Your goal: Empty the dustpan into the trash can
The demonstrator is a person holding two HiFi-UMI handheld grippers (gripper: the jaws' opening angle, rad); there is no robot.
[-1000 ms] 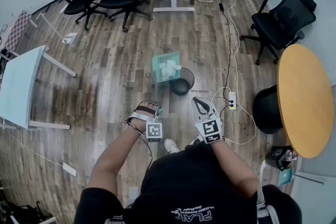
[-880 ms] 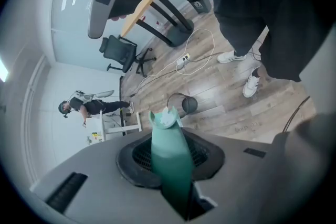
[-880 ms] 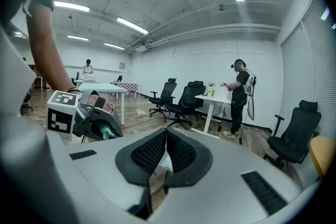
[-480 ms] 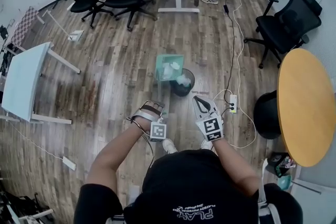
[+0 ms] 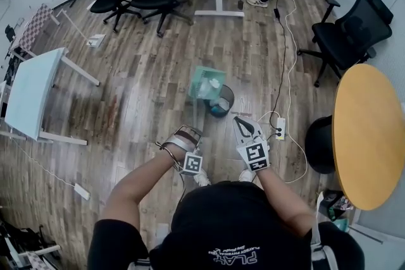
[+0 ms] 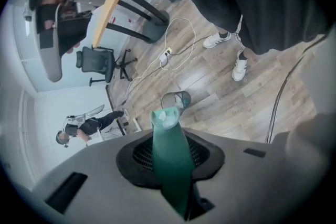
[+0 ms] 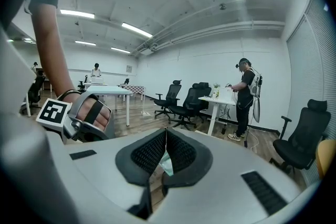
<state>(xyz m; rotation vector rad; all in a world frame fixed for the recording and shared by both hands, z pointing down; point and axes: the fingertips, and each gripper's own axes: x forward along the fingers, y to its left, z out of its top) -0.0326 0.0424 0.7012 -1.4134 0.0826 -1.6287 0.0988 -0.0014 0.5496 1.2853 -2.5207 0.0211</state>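
Status: left tool (image 5: 185,134) is clamped on the teal handle (image 6: 171,160) of the teal plastic long-handled dustpan (image 5: 205,81). The grip is at the handle's near end, with the pan far out in front. Right tool (image 7: 166,134) is closed with nothing between its pads. It hangs beside the left one and has no role right now.

The dustpan hangs in the air above the wood-plank floor (image 5: 139,104). In the head view its pan overlaps the far-left rim of the small black round trash can (image 5: 231,97). Crumpled white paper (image 5: 214,82) sits in the pan, so we judge the dump not done yet.

How we do this step well:
- Centre the pan's open lip over the can mouth before we tip. Right now it looks biased toward the rim, so paper could land on the floor beside the can.
- Tip with a slow wrist roll. With a long handle, small wrist moves swing the pan a lot.
- Bring the lip low and close to the rim without touching it, since the can looks light and could topple.
- Clamp firmly, because if the handle slips in the pads the pan rotates.
- Mind the white power strip (image 5: 280,128) and its cable just right of the can when we step in.
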